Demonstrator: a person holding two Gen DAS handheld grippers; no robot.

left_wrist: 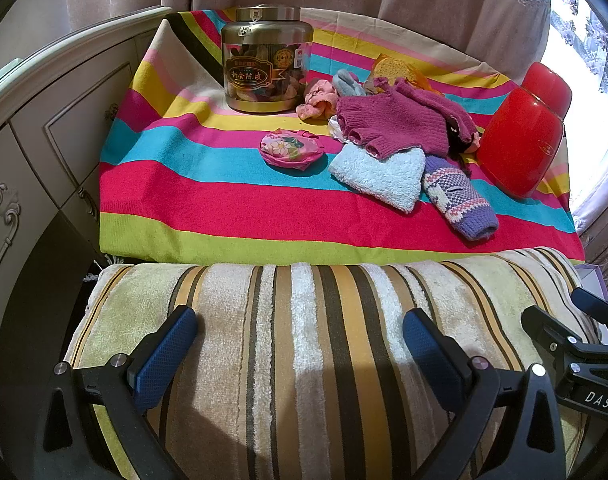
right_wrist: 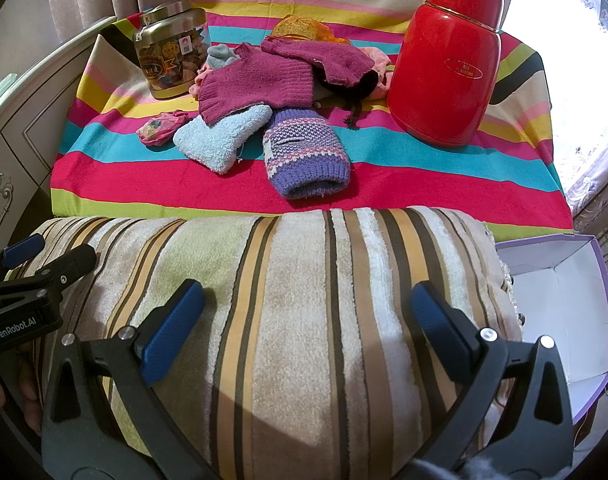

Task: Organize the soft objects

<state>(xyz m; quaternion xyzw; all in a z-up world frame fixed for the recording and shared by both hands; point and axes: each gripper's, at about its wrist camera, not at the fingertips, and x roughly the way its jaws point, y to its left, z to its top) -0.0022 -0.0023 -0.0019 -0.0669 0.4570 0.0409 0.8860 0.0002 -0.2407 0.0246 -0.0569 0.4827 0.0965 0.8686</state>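
Right under both sets of jaws lies the striped towel (right_wrist: 304, 320), a thick folded roll whose stripes run straight ahead, away from the jaws. The right gripper (right_wrist: 308, 316) has its jaws wide apart with nothing between them; the left gripper (left_wrist: 300, 340) is the same, jaws wide and empty. Both hover low over the towel, side by side, the left gripper just off the right one's left flank.

Ahead of the towel, on the desk under the rainbow-striped cloth (right_wrist: 424, 184), the soft pile begins. Nearest, and almost dead ahead of the right jaws, is the purple knit mitten (right_wrist: 304, 156), its long axis pointing back toward the jaws, cuff end closest. From the left jaws it lies ahead and off to the right, so the right gripper looks the nearer for it. Just left of it sits the light blue fluffy sock (right_wrist: 220, 140), lying slantwise, with the magenta knit glove (right_wrist: 260, 80) draped over its far end. Further left is a small floral pink bundle (right_wrist: 158, 130). Beyond stand the clear jar (right_wrist: 170, 56) and the red flask (right_wrist: 448, 60), and low to the right of the right jaws an open white box (right_wrist: 560, 300)
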